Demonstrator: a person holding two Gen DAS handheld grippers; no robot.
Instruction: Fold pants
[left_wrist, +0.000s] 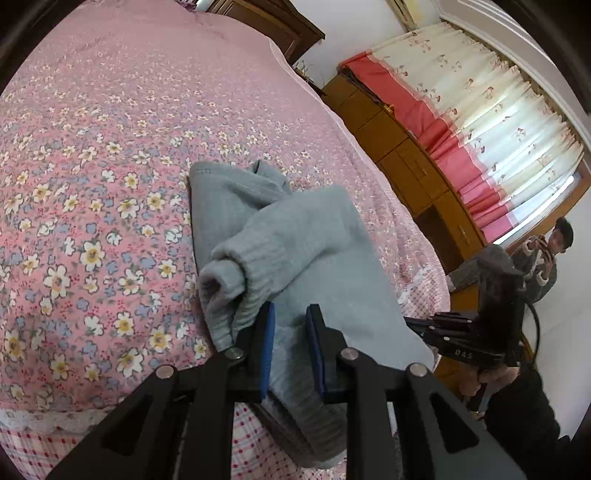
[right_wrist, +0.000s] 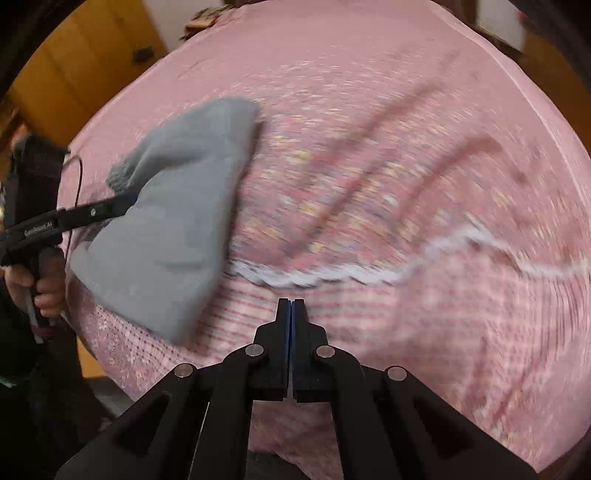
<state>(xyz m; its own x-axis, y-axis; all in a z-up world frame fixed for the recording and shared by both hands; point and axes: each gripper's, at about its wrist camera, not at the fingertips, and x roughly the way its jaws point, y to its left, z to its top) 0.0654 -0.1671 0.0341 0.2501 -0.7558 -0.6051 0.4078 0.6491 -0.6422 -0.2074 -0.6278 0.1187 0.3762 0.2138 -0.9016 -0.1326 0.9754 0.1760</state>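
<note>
Grey knit pants (left_wrist: 295, 243) lie bunched near the front edge of the bed, one ribbed cuff curled up at the left. My left gripper (left_wrist: 291, 314) is shut on a fold of the grey fabric, which runs between its blue pads. In the blurred right wrist view the pants (right_wrist: 173, 221) hang as a grey mass from the left gripper (right_wrist: 127, 201), held by a hand (right_wrist: 40, 291). My right gripper (right_wrist: 291, 306) is shut with nothing between its pads, over the checked bed skirt, apart from the pants. Seen from the left wrist, the right gripper (left_wrist: 410, 320) pokes out beside the pants.
A pink floral bedspread (left_wrist: 110, 166) covers the bed, with a lace trim (right_wrist: 295, 277) and checked skirt at the front edge. Wooden cabinets (left_wrist: 399, 147) and a red-and-white curtain (left_wrist: 480, 122) stand beyond the bed. Another person (left_wrist: 546, 258) stands at the right.
</note>
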